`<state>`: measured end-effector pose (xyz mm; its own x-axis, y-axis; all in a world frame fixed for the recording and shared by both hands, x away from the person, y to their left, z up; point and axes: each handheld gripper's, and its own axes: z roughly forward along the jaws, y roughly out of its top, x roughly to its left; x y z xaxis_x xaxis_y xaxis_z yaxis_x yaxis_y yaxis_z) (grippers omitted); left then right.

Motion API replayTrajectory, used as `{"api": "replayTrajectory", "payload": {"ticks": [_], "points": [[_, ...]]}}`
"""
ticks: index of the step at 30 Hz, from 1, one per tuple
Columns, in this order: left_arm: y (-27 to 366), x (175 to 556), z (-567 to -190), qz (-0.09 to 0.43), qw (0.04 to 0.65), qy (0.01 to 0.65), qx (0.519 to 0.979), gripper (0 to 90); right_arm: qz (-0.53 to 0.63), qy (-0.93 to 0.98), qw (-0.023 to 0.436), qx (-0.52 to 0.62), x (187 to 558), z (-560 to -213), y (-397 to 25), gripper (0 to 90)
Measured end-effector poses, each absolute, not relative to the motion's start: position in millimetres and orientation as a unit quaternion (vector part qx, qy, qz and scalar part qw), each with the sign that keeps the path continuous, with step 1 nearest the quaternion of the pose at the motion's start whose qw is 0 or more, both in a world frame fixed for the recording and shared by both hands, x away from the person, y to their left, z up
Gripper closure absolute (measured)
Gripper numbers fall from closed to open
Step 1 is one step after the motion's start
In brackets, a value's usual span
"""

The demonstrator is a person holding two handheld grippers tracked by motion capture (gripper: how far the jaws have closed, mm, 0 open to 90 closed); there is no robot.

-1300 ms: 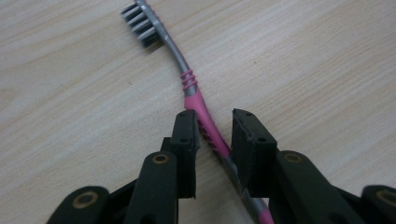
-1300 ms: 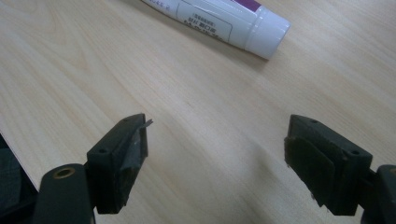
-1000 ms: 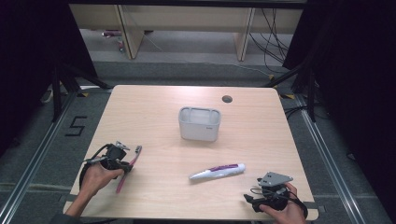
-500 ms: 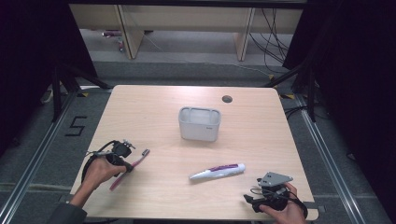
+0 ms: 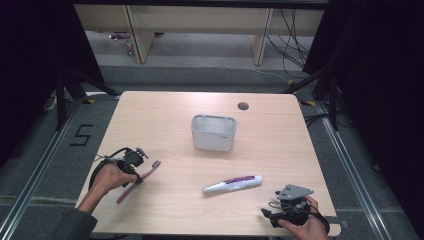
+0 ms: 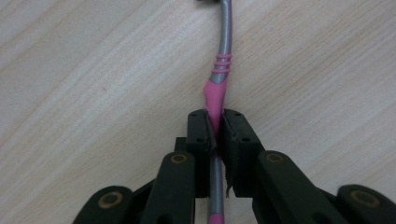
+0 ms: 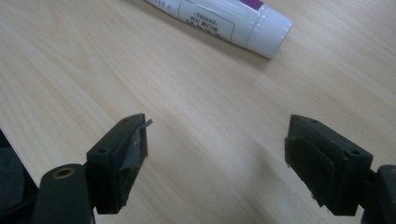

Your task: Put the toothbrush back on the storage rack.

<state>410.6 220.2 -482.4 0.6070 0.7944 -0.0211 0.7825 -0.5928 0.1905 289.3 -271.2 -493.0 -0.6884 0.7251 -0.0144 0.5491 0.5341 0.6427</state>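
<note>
While the left gripper (image 6: pixel 215 133) has its fingers clamped on the pink toothbrush (image 6: pixel 218 88) at the tabletop's (image 5: pixel 165 120) near left, the right gripper (image 7: pixel 215 161) waits near right, fingers apart, beside the toothpaste tube (image 5: pixel 232 184).

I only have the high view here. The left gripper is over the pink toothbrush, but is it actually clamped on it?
Observer: Yes. In the left gripper view, the left gripper has both jaws pressed on the toothbrush at its pink grip section.
Operator: Is the brush head past the jaws or behind them?
Observer: Past them; the grey neck runs ahead toward the top edge of that view.
Operator: And the right gripper, open or shut?
Observer: Open. In the right gripper view, the right gripper has its jaws wide apart with bare table between them.
Operator: What is it aimed at?
Observer: The white cap end of the toothpaste tube lies ahead of it, untouched.
</note>
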Motion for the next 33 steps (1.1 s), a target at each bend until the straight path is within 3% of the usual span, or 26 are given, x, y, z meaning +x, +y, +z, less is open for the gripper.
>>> {"api": "replayTrajectory", "payload": {"ticks": [20, 25, 33], "points": [[217.5, 412.4, -480.8, 0.03, 0.056, 0.432, 0.9, 81.9, 0.311, 0.866, 0.142, 0.364, 290.2, -493.0, -272.8, 22.0], [219.2, 409.6, -479.7, 0.036, 0.067, 0.429, 0.9, 82.0, 0.313, 0.866, 0.141, 0.365, 290.4, -493.0, -272.9, 22.0], [223.1, 408.2, -464.4, 0.046, 0.136, 0.424, 0.894, 82.1, 0.314, 0.865, 0.141, 0.366, 290.8, -492.8, -273.5, 22.0]]}}
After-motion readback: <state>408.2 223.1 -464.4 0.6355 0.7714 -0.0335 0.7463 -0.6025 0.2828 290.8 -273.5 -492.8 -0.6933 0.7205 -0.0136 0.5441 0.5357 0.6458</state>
